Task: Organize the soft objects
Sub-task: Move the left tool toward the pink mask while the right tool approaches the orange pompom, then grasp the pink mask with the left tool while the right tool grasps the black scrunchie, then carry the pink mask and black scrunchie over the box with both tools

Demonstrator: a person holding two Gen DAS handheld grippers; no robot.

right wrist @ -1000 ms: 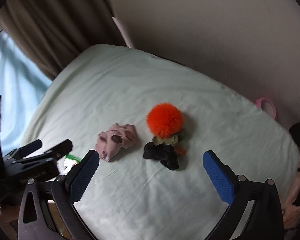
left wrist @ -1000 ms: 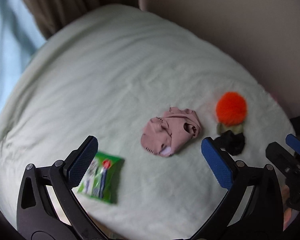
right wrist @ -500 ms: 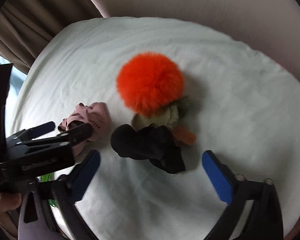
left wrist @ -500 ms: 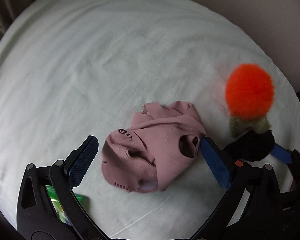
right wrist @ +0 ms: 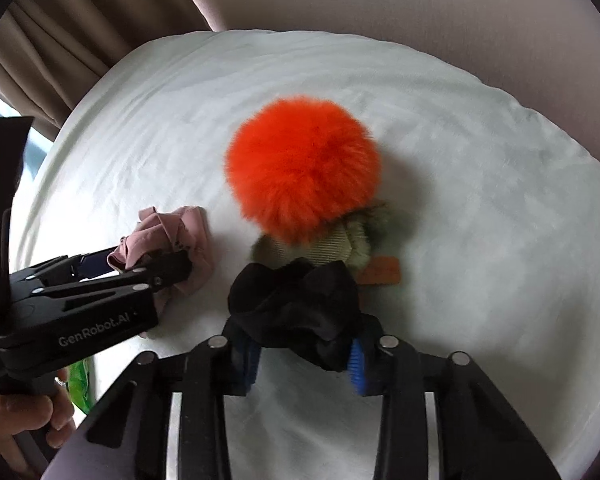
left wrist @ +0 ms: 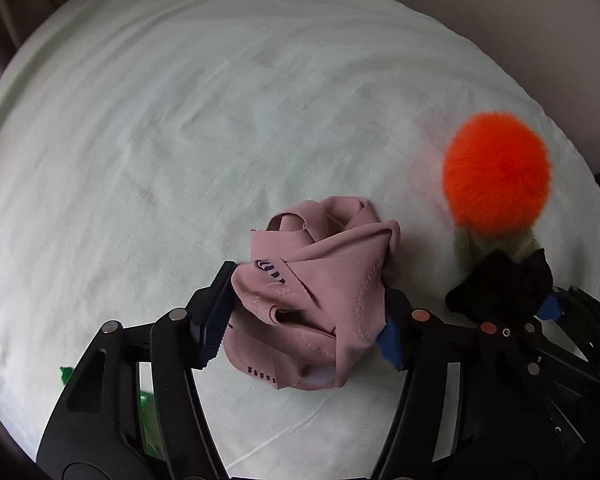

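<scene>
Both grips are closing at once, so I am noting how each bundle sits between its fingers.

Left gripper [left wrist: 302, 316]: its fingers have just been closing and are now pressing on the pink cloth [left wrist: 320, 292], one pad on the bundle's left flank, the other on its right. The cloth is lying crumpled on the bed [left wrist: 220, 120], bunched nearly round, with most of its bulk reaching toward the far side, beyond the pads. I judge I am holding the near half only.

Right gripper [right wrist: 304, 360]: its fingers have likewise just been closing and are now narrow, pinching the near edge of the black cloth [right wrist: 296, 304]. The black bundle is running left to right across the grip, wider than the gap, so both ends are spilling past the pads.

The relation that matters: the black cloth's far edge is touching the khaki knit piece [right wrist: 320, 244] under the orange pompom [right wrist: 302, 168]. A straight lift is looking likely to drag that neighbour; I cannot tell whether they are tangled.

The pink cloth is lying apart from that pile, to its left. A green packet [right wrist: 80, 380] is lying near the left hand [right wrist: 20, 412].
</scene>
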